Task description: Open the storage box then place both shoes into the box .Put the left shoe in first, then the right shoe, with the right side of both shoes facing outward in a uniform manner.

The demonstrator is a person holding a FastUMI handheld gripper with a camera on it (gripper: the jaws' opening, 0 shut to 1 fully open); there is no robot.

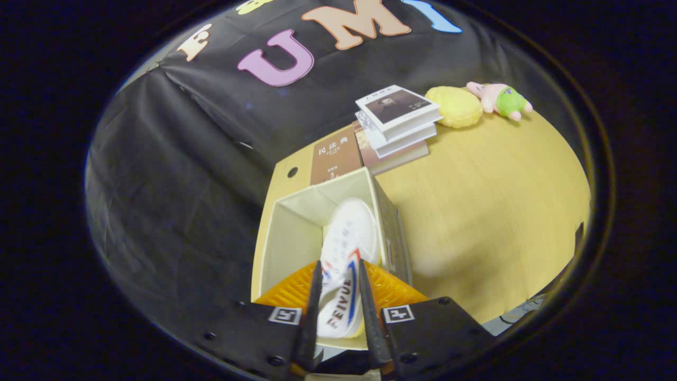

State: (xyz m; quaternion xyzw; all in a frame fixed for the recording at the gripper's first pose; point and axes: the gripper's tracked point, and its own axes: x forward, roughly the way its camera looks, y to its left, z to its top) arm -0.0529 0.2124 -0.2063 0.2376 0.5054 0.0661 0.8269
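Tongs [339,280] pinch a white shoe [346,248] over the open storage box [296,222].

We see white canvas shoe [346,248] gripped between jaws of gripper [340,296], toe inside open cream storage box [296,222] on wooden worktop [486,211]. Stacked books [396,119] behind box; yellow plush [455,106] and pink plush toy [500,99] right of books.

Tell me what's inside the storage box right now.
The white shoe clamped in the gripper is heading into the open storage box, toe first. The box's left half looks bare; the floor beneath the shoe is covered.
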